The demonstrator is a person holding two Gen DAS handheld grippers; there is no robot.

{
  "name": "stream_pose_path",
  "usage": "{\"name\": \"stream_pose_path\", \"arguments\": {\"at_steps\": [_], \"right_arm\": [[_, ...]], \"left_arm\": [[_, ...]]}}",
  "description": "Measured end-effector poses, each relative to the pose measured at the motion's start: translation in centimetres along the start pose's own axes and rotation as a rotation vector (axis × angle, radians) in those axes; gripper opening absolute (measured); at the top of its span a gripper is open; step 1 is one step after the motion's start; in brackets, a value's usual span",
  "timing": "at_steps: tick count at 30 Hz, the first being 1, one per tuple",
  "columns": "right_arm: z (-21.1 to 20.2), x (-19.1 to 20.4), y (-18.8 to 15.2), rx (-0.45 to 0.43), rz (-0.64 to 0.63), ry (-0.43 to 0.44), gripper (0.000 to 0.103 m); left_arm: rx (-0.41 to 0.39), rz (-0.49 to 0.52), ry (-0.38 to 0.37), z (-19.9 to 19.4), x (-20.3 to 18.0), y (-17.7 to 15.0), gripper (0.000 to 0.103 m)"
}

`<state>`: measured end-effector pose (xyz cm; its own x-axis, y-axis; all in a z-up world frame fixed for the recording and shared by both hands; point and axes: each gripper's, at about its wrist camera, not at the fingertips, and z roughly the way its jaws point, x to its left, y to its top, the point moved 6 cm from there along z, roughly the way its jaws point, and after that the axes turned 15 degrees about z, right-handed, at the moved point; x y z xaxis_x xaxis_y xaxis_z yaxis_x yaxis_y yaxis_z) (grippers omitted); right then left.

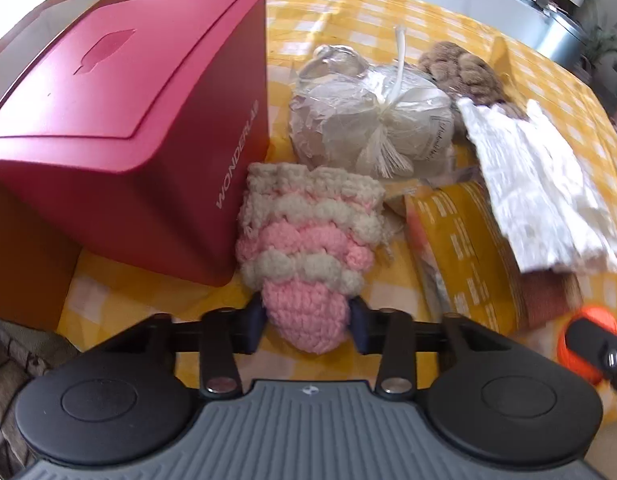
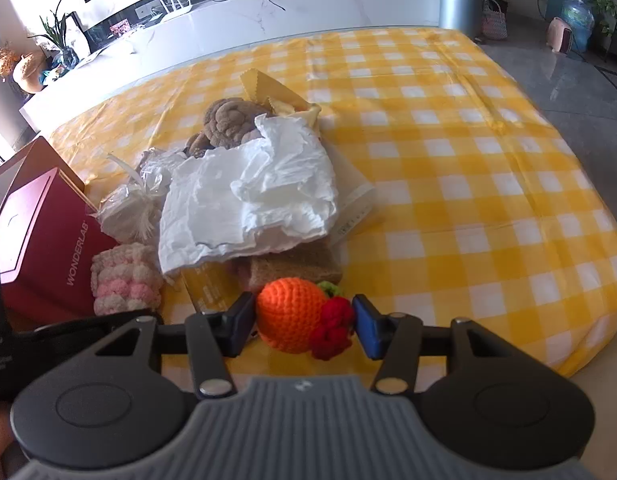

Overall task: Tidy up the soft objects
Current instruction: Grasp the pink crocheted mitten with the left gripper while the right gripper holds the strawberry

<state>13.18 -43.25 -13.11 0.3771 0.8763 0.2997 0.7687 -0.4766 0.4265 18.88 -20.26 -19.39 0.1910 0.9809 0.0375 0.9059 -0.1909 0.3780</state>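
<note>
Crocheted pink-and-cream piece [image 1: 304,240], lower centre beside the red box [image 1: 124,128], is pinched at its narrow pink tip by the left tool [image 1: 306,320]; judged light, squashy, non-slip; right tool [image 2: 304,326] clamps an orange knit toy [image 2: 290,314].

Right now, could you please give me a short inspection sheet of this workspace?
Surface: yellow checked cloth, right half bare.
Job's things: pink-and-cream crochet piece; orange crochet fruit; brown plush; brown knit square.
Clutter: red box, bagged bundle, white crumpled sheet, yellow packet.
Grippers: left gripper shut on the crochet piece; right gripper shut on the fruit.
Cables: some on the white counter.
Surroundings: metal bin, plants.
</note>
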Motion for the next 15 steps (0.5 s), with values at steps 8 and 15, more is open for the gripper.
{"name": "stream_pose_path", "arguments": {"at_steps": [8, 15], "right_arm": [[0.1, 0.0, 0.1, 0.001, 0.007, -0.003, 0.053], [0.2, 0.4, -0.1, 0.006, -0.014, -0.014, 0.053]], "left_arm": [[0.054, 0.152, -0.173, -1.9, 1.9, -2.6, 0.029], [0.029, 0.362, -0.234, -2.3, 2.1, -4.4, 0.051]]}}
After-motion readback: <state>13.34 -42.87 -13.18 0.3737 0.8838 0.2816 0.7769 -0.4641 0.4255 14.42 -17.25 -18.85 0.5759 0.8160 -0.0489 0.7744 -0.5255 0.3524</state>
